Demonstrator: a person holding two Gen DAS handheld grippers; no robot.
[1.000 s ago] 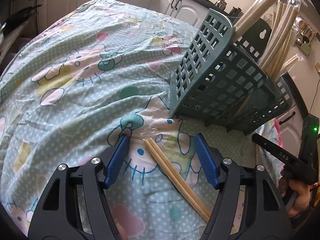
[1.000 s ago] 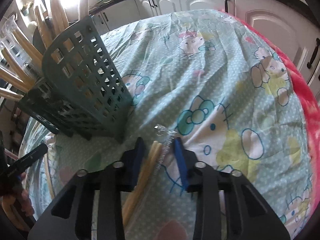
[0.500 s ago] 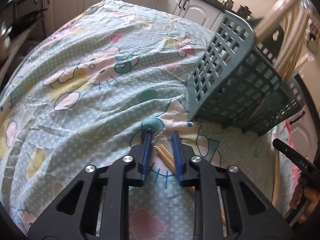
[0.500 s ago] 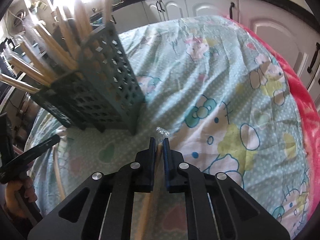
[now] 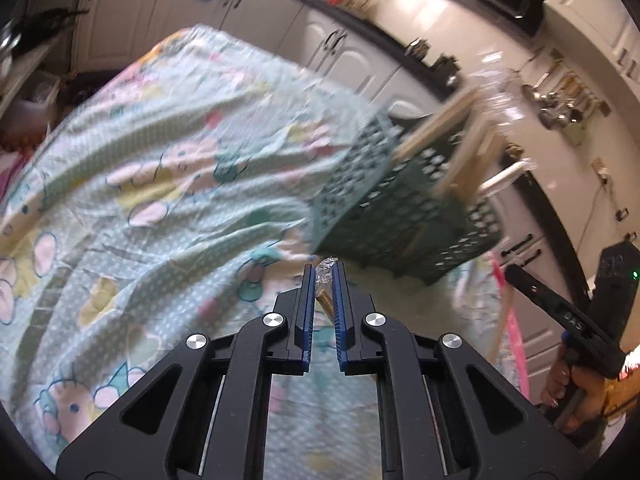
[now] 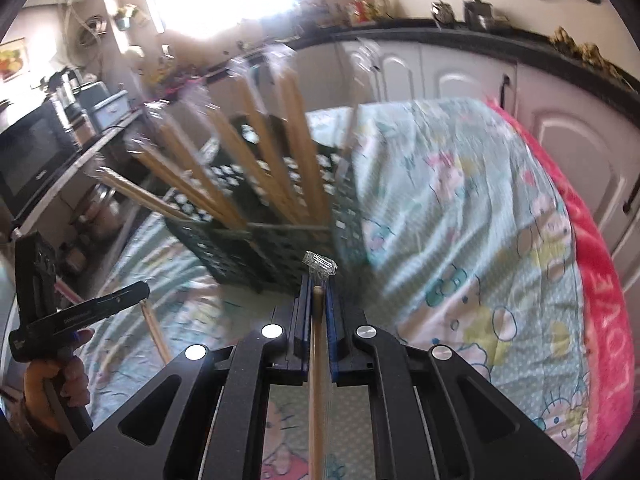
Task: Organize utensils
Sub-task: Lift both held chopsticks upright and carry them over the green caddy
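Jaws on both handheld tools are drawn in tight around wrapped chopsticks. Between the blue pads of the left gripper (image 5: 321,276) sits a pale wooden pair of chopsticks in a clear plastic sleeve (image 5: 324,280), its crinkled sleeve end poking out just past the fingertips. The right gripper (image 6: 318,286) pinches a second sleeved wooden chopstick pair (image 6: 318,380), whose long axis runs straight back along the fingers toward the handle, crimped plastic tip forward.

Target for both is the dark green perforated plastic utensil basket (image 5: 400,216), standing on the mint cartoon-print cloth (image 5: 160,168) and already holding a fan of sleeved chopsticks (image 6: 256,160) leaning out of its top. From the left tool the basket lies ahead and to the right, close by; from the right tool it lies ahead and slightly left, its open mouth in full view just beyond the fingertips.

Judgement: the right tool looks better placed, since its stick points nearly at the opening. Each stick would need tipping upright before it can drop in. Both views are motion-blurred, so exact clearance cannot be told.
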